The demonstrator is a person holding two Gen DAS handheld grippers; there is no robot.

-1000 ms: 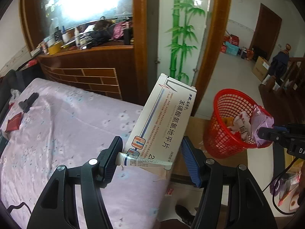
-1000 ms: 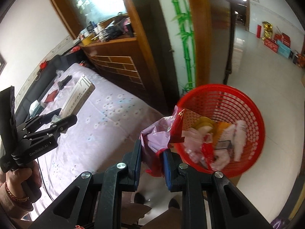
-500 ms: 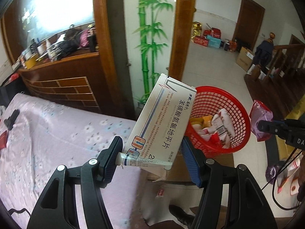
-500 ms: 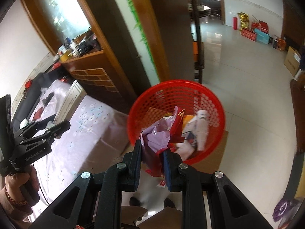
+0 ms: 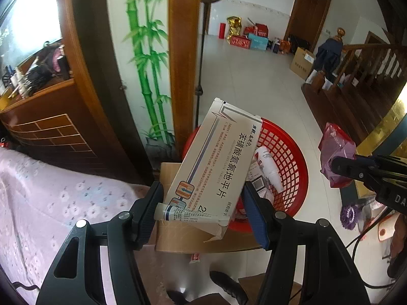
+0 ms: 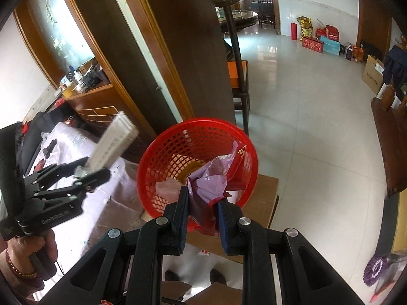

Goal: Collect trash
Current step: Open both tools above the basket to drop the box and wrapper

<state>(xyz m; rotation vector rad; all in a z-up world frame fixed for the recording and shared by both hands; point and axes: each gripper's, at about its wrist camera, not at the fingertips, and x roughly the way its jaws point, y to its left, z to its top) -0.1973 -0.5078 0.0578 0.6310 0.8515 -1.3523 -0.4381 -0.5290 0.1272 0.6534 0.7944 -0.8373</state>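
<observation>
Your jaws grip trash on both sides, the left gripper (image 5: 203, 203) holding a medicine box (image 5: 216, 162) with a small tube (image 5: 185, 213), the right gripper (image 6: 203, 203) pinching a crumpled bag (image 6: 211, 180), so you are at the drop-off: bring each over the red basket (image 6: 162, 157) ahead of the jaws and let go.

Daylight is flooding both views, leaving the scene bright and evenly lit. In the left wrist view a window (image 5: 30, 25) at the upper left is blowing out to white glare, and the pale tiled floor (image 5: 254, 89) is reflecting a soft sheen. In the right wrist view the white box (image 6: 114, 139) and the left gripper (image 6: 84, 175) are smearing with motion blur. Fisheye distortion is bending the wooden door frame (image 5: 182, 50) into a curve, and black vignetting is darkening every corner. Shadows are staying faint.
</observation>
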